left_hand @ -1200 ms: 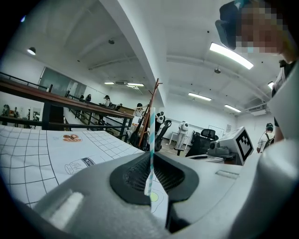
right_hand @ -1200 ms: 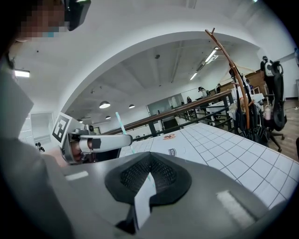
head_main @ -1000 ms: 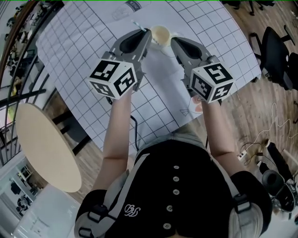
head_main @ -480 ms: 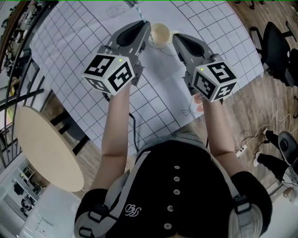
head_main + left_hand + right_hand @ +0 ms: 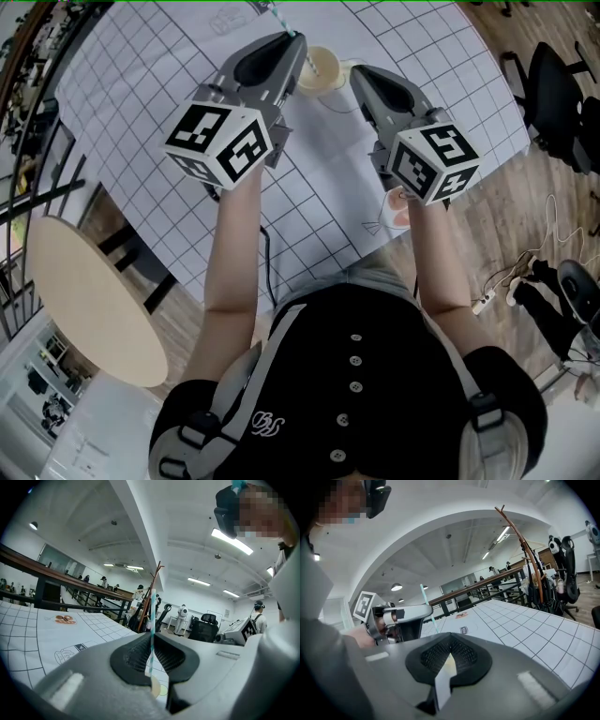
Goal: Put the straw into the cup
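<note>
- The left gripper [image 5: 152, 644] has its fingers clamped on the straw [image 5: 152, 616] near the lower end, holding it upright just beside the cup [image 5: 320, 67].
- The right gripper [image 5: 449, 657] has its fingers pinching the cup's wall to steady it on the counter [image 5: 422, 56].
- The straw looks light, thin and easily crushed, so a gentle hold suits it.

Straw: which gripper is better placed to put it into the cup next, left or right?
Left. The left gripper is shut on the straw, held roughly upright right beside the cup in the head view. The right gripper grips the cup's wall, so it likely serves better steadying it.
</note>
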Tool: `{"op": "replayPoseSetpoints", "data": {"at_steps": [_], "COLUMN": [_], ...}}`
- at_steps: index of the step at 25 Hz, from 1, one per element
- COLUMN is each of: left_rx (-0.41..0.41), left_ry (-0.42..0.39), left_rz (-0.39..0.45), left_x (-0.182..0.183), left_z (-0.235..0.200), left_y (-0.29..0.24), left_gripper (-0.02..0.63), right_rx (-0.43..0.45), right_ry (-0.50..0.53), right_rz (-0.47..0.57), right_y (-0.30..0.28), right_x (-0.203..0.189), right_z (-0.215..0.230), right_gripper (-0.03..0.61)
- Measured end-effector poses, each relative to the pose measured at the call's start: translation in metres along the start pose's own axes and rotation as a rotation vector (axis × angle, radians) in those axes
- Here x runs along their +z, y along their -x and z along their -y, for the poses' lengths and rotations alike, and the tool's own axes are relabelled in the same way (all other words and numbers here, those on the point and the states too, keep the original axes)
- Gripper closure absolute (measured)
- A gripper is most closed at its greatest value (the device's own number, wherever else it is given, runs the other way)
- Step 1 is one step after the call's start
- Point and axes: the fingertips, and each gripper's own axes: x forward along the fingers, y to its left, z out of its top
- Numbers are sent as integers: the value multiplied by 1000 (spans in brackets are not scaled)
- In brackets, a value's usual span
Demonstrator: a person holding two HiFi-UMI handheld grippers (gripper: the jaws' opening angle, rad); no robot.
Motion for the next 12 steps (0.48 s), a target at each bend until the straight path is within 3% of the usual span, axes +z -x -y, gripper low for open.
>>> {"op": "replayPoseSetpoints", "data": {"at_steps": [12], "left_rx": [8], "left_ry": [-43], "left_rz": [-127], "left_x": [-39], "left_z": [-1], "left_y": [-15], "left_gripper": [594], "right_rx": [-1], "right_ry": [-19], "right_rz": [-21], "right_y": [-3], "right_x": [-10], "right_z": [7], "right_gripper": [578]}}
